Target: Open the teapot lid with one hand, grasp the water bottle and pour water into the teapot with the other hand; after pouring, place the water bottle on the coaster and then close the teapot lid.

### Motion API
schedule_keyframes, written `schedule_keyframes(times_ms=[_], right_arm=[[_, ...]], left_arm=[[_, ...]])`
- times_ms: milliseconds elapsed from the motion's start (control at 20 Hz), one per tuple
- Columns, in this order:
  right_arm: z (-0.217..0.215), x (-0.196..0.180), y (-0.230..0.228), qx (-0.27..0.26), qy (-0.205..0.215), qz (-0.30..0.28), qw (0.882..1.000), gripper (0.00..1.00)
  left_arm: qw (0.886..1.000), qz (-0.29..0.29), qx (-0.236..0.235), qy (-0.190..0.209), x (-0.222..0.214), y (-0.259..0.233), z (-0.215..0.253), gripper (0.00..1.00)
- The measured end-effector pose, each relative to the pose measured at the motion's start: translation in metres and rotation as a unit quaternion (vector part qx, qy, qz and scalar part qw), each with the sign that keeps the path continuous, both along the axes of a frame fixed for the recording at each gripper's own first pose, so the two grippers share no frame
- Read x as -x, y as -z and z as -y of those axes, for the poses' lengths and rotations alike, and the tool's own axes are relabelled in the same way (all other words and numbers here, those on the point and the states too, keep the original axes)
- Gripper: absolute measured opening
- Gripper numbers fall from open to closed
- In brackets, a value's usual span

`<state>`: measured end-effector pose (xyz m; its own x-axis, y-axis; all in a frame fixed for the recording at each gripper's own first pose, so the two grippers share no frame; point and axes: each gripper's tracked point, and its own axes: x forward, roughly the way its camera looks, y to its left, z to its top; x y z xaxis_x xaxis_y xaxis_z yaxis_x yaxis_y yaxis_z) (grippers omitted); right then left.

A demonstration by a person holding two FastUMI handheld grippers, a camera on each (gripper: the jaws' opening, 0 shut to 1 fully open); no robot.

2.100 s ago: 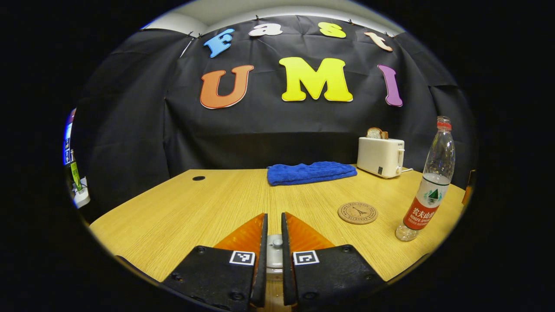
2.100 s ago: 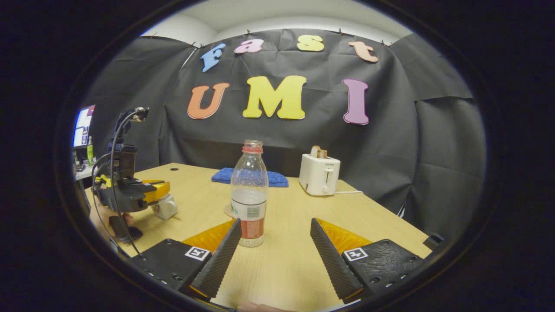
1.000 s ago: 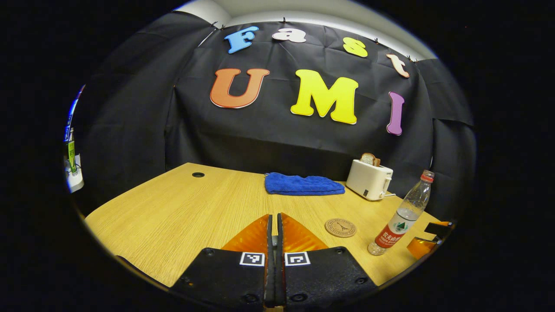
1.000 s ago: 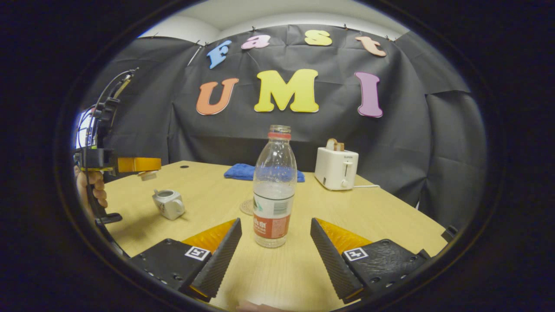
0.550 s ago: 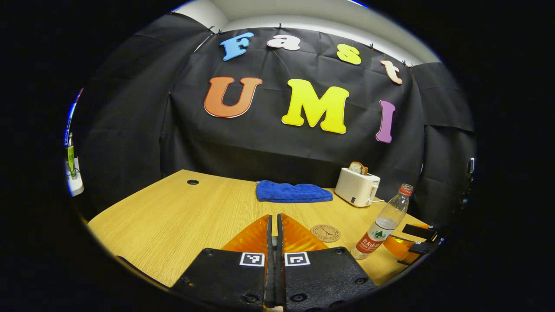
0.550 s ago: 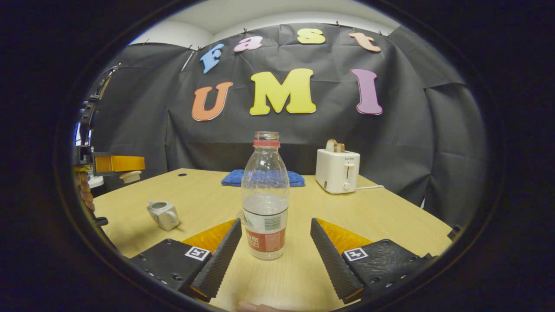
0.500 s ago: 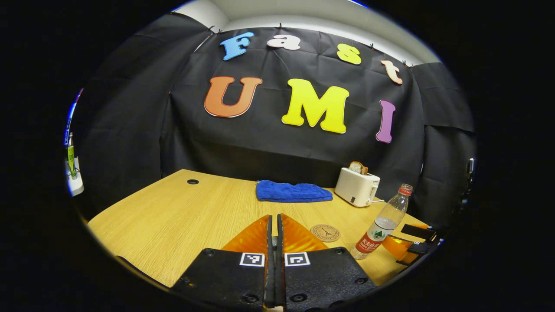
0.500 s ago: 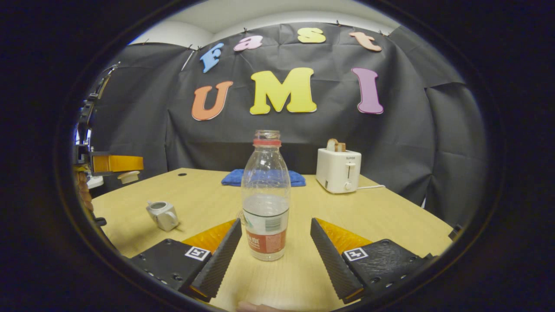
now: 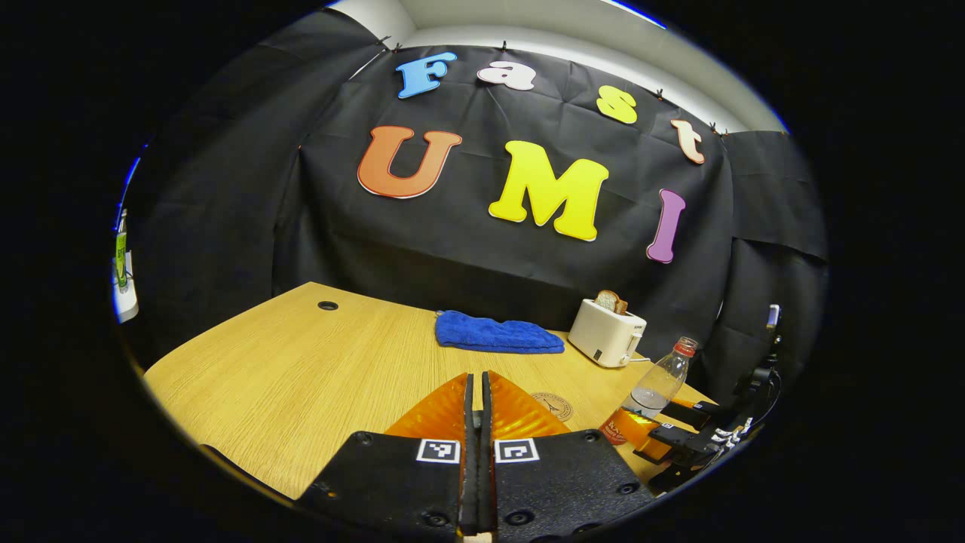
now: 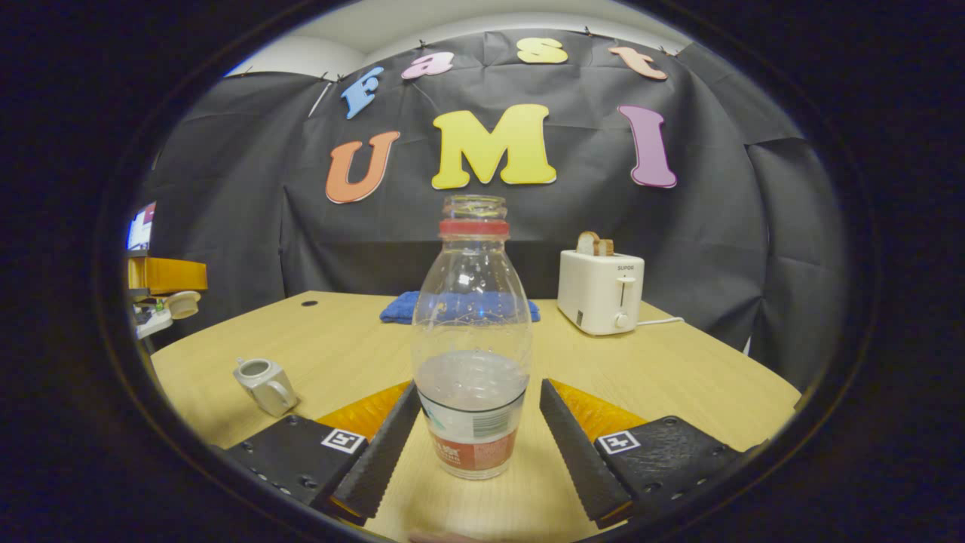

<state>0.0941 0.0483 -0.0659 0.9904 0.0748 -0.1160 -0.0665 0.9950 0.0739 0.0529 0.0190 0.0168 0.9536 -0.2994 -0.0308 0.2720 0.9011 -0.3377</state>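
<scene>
The clear water bottle (image 10: 471,362), uncapped and part full, stands upright on the table between the fingers of my open right gripper (image 10: 476,422); whether the pads touch it I cannot tell. In the left gripper view, the bottle (image 9: 656,385) stands at the far right with the right gripper (image 9: 648,426) around its base. My left gripper (image 9: 473,392) is shut. The right gripper view has the left gripper (image 10: 197,276) held high at the left edge, with the pale teapot lid (image 10: 183,304) hanging from its fingers. The small teapot (image 10: 262,385) sits open on the table below it. The round coaster (image 9: 552,406) lies left of the bottle.
A white toaster (image 10: 601,292) with bread stands at the back right of the wooden table (image 9: 301,362). A folded blue cloth (image 9: 497,335) lies at the back middle. A cable hole (image 9: 328,305) is at the table's far left.
The left gripper closed on the lid, lifted it off the teapot and carried it up and to the left. The right gripper moved forward until the bottle stood between its fingers.
</scene>
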Motion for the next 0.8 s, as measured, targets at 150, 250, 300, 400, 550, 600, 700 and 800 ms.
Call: schedule_keyframes(times_ms=[150, 250, 300, 400, 550, 600, 700, 800], right_arm=[[0.002, -0.006, -0.002, 0.000, 0.006, 0.002, 1.000, 0.94], [0.000, -0.005, -0.003, 0.003, 0.007, 0.002, 1.000, 0.85], [0.001, -0.005, -0.004, 0.006, 0.012, 0.004, 1.000, 0.81], [0.002, -0.003, -0.007, 0.013, 0.017, 0.012, 1.000, 0.76], [-0.001, 0.002, -0.011, 0.024, 0.014, 0.013, 1.000, 0.73], [-0.001, 0.004, -0.014, 0.034, 0.013, 0.014, 0.999, 0.73], [-0.001, 0.008, -0.024, 0.059, 0.014, 0.023, 0.998, 0.73], [-0.001, 0.009, -0.030, 0.092, 0.019, 0.025, 0.995, 0.73]], left_arm=[[1.000, 0.000, -0.001, 0.007, 0.003, 0.000, 0.000, 0.03], [1.000, 0.004, -0.005, 0.008, 0.005, -0.002, -0.001, 0.03], [1.000, 0.007, -0.011, 0.009, 0.005, -0.002, 0.000, 0.03], [0.999, 0.011, -0.032, 0.000, 0.004, -0.001, -0.002, 0.03], [0.998, 0.017, -0.056, -0.008, 0.004, 0.000, -0.004, 0.03], [0.998, 0.018, -0.060, -0.009, 0.004, -0.001, -0.004, 0.02], [0.997, 0.018, -0.071, -0.016, 0.003, 0.001, -0.008, 0.03], [0.996, 0.020, -0.082, -0.017, 0.004, 0.000, -0.009, 0.03]])
